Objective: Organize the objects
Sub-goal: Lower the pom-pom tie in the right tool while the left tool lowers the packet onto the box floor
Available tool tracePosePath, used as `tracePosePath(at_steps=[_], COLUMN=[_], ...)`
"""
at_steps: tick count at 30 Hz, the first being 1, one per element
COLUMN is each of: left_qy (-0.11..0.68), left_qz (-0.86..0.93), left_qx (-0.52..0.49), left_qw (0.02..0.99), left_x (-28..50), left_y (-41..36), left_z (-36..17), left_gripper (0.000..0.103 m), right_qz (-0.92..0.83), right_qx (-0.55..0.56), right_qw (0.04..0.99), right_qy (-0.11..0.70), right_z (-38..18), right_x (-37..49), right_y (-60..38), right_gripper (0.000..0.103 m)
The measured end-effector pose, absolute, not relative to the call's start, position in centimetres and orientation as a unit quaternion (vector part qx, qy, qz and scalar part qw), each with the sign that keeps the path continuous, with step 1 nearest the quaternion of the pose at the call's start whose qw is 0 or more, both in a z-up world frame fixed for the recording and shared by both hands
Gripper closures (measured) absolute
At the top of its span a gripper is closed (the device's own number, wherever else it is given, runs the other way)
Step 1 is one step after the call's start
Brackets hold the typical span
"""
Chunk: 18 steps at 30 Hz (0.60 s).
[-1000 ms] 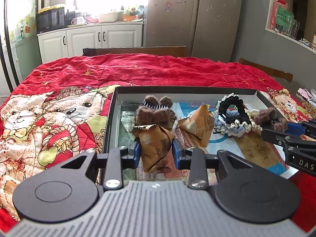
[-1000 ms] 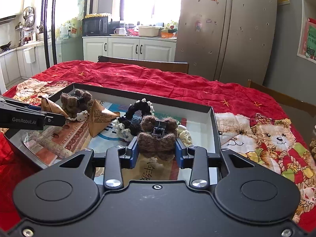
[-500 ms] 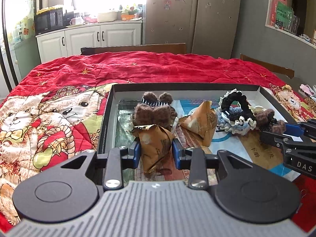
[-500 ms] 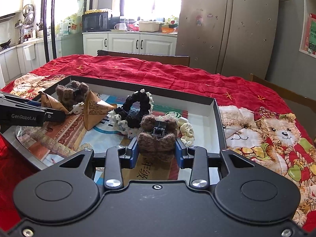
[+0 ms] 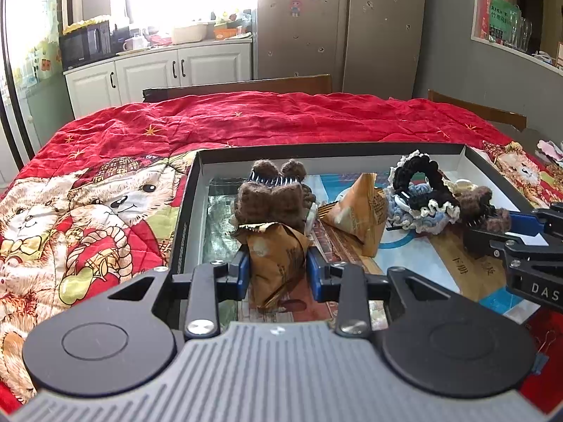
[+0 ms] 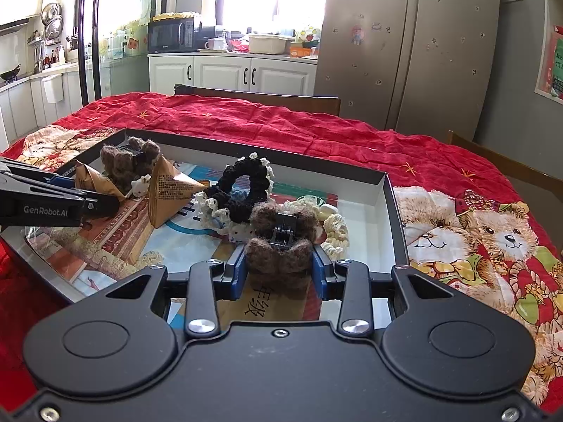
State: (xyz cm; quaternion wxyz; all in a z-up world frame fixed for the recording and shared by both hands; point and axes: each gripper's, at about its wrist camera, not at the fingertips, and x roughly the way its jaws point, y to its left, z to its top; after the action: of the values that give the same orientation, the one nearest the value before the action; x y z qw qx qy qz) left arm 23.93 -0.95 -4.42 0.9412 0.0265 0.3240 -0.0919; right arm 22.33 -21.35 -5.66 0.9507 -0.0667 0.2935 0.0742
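Note:
A shallow black-rimmed box (image 5: 190,190) (image 6: 390,190) lies on the red bear-print cloth. My left gripper (image 5: 278,272) is shut on a brown pyramid-shaped paper packet (image 5: 276,256) held over the box's near left part. My right gripper (image 6: 278,270) is shut on a brown fuzzy hair claw (image 6: 279,242) over the box's near right part. Inside the box lie another brown fuzzy claw (image 5: 272,197) (image 6: 126,160), a second paper packet (image 5: 362,207) (image 6: 169,190), and a black scrunchie on a blue-and-cream one (image 5: 418,190) (image 6: 242,190).
Cream crochet scrunchies (image 6: 334,228) lie by the box's right wall. Small items and binder clips (image 5: 543,348) lie on the cloth at the right. Wooden chair backs (image 5: 246,84) stand behind the table; cabinets and a fridge are beyond.
Both grippers have moved slightly forward over the box, still holding their objects. The items inside the box have not moved.

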Motion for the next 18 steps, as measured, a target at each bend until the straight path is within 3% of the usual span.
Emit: tracePosePath(at_steps=[18], left_qy=[0.32], left_qz=[-0.09], left_qx=[0.037], left_qw=[0.942], left_x=[23.76], left_y=[-1.17], left_z=[-4.53], left_gripper=[0.065], right_qz=[0.075], right_qx=[-0.072], right_qw=[0.948], right_qy=[0.299], right_z=[-6.11], right_x=[22.51], right_y=[-21.19], right_gripper=[0.068])
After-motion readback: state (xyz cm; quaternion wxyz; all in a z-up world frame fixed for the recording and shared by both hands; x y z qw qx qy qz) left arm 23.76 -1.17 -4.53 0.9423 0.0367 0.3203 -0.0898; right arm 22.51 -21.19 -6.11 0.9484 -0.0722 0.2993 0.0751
